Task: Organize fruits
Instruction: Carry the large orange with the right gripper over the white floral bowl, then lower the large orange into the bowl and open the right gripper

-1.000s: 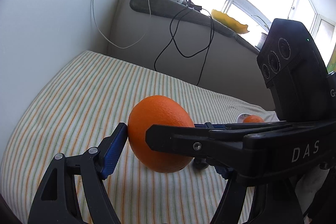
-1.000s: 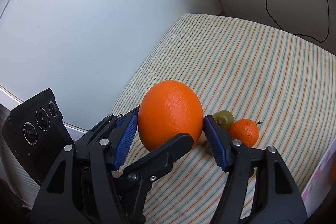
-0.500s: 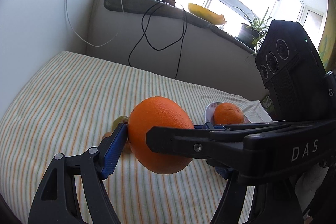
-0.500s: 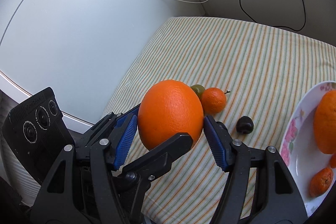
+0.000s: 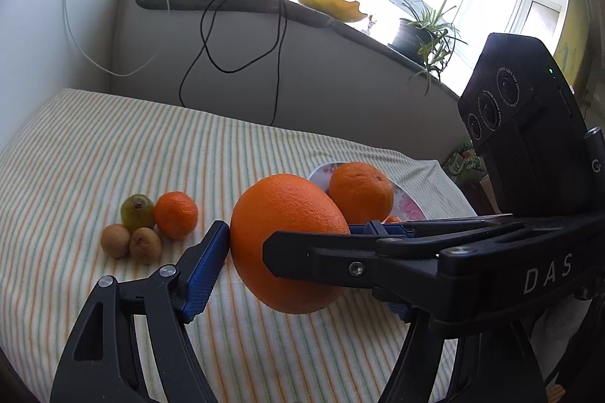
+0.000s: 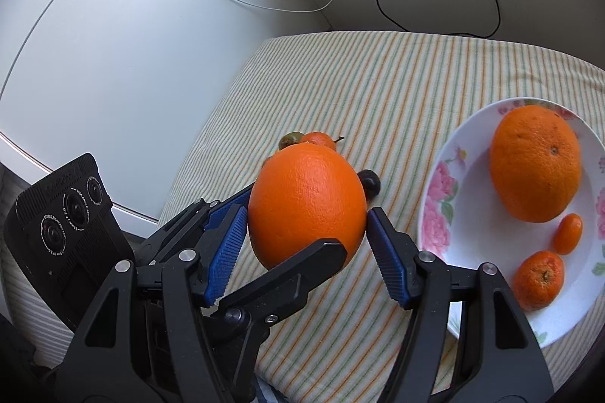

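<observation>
The table, under its striped cloth, carries everything. The flowered plate sits to my right with one big orange already on it, plus a mandarin and a tiny oval citrus.

The large orange I am moving is up in the air, clear of the cloth and just left of the plate. My right tongs pinch it across its widest part, a blue ribbed pad on each flank. My left tongs grip the same fruit crosswise. One of their pads presses its side, but the other is hidden behind my right finger, so I judge that grip from the right wrist view.

I expect this orange to feel heavy for its size, firm, with a pebbled, slightly waxy skin. Being round, it will try to roll out of any off-centre pinch, so the hold belongs on the equator with moderate pressure. Too much would bruise the peel.

Loose on the cloth are a small mandarin, a green fruit touching it and two brown wrinkled ones just in front. These look light and softer, and need a gentler nip. A dark round fruit lies apart, nearer the plate
</observation>
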Demonstrator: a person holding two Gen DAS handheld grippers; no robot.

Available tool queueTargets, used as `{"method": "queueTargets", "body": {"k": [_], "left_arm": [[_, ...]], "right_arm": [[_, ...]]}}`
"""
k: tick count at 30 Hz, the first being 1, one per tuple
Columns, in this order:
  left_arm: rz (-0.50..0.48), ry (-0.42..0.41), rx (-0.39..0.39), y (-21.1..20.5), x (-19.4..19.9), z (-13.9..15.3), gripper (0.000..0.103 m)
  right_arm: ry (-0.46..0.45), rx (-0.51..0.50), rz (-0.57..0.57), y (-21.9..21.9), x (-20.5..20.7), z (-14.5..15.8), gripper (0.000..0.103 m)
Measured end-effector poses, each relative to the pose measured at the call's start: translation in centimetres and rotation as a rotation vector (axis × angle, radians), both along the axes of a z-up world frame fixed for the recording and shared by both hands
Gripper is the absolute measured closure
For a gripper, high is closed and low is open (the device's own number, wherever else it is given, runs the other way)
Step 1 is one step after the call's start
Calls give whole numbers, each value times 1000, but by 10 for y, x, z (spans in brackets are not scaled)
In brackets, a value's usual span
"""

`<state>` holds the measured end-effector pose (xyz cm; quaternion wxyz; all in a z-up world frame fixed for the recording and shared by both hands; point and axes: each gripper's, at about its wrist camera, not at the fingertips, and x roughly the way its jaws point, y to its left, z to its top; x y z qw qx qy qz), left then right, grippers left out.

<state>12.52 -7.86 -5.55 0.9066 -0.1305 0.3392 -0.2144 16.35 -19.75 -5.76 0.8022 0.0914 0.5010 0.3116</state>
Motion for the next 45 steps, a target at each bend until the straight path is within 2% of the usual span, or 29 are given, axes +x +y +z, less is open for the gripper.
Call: {"method": "queueTargets", "body": {"k": [8,11,23,34,38,45], "left_arm": [[-70,11,5,-31,6,-3,31],[-85,-7,16,-37,6,1,31],[-128,9,12,-59,11,0,31],[-168,37,52,-74,17,-3,29],[-163,7,67,-72,13,2,29],[-160,13,66,-68,6,1,29]], "right_arm": [[6,-23,-53,-33,-7,5,35],[20,-1,-61,-45,-8,8,35],[8,-23,-97,-72,-6,11,35],[-4,-81,-126,-82,-4,10,35],[-62,-100,-150,-85,-6,16,35],[-96,-76,-168,-95,-10,28,34]]}}
